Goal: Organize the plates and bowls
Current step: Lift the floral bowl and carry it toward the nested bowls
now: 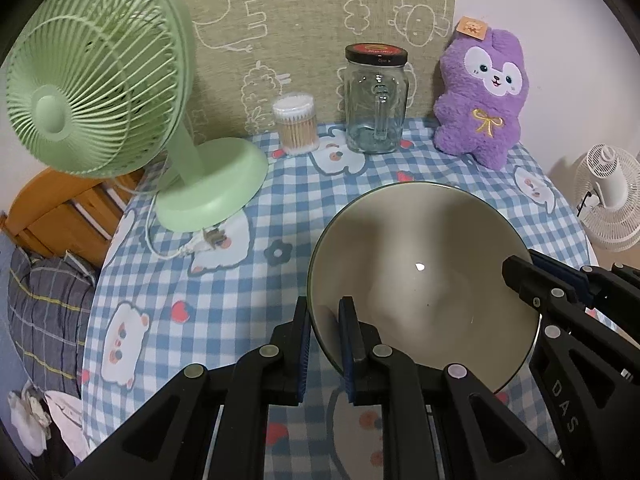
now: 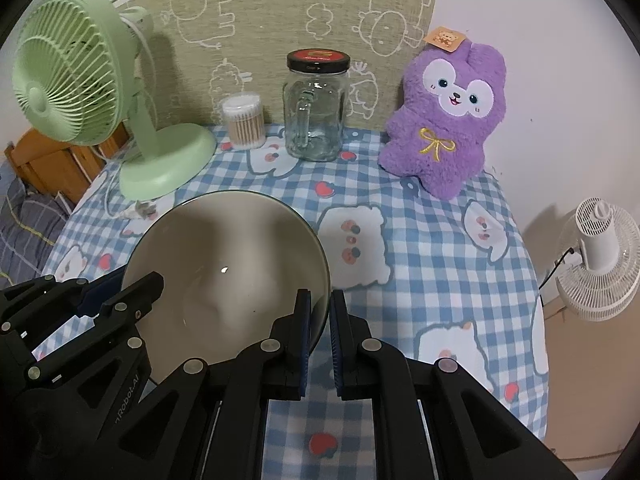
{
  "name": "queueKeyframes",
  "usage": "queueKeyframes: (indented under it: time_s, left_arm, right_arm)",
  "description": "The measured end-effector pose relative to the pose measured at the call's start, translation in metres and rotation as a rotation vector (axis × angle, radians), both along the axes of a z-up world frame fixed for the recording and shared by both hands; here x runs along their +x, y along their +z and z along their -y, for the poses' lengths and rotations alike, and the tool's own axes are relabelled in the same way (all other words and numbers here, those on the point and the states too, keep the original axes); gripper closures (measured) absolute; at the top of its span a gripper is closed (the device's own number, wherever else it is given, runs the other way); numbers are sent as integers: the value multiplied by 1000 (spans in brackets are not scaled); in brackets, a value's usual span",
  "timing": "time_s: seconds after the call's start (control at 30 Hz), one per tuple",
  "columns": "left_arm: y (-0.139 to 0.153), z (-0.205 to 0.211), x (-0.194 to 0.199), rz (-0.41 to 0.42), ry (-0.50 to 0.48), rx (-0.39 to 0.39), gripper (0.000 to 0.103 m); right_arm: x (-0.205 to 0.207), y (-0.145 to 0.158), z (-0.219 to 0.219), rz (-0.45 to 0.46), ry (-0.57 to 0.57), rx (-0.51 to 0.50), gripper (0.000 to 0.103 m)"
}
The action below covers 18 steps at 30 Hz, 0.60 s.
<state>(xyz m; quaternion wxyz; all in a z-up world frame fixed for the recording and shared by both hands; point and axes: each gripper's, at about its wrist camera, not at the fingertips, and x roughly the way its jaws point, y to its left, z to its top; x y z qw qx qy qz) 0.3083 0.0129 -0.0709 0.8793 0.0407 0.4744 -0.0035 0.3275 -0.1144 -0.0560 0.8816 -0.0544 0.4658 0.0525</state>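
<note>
A cream bowl with a dark rim (image 1: 420,276) is held above the blue checked tablecloth (image 1: 208,280). My left gripper (image 1: 326,312) is shut on the bowl's left rim, one finger outside and one inside. My right gripper (image 2: 320,306) is shut on the bowl's right rim (image 2: 224,264) in the right wrist view. Each gripper shows in the other's view: the right one at the bowl's right edge (image 1: 520,276), the left one at its left edge (image 2: 136,288). The bowl is empty. No plates are in view.
A green desk fan (image 1: 100,80) stands at the table's back left with its cord and plug (image 1: 208,238). A tub of cotton swabs (image 1: 296,124), a lidded glass jar (image 1: 376,100) and a purple plush toy (image 1: 484,96) line the back. A white fan (image 2: 592,256) stands off the table's right.
</note>
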Motion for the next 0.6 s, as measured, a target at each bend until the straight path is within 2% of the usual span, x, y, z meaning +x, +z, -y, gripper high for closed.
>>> queueKeyframes:
  time_s: [0.6]
  left_arm:
    - [33,-9,-53,45,5,2,92]
  right_arm:
    - [-58,35,-9,50,11,10,91]
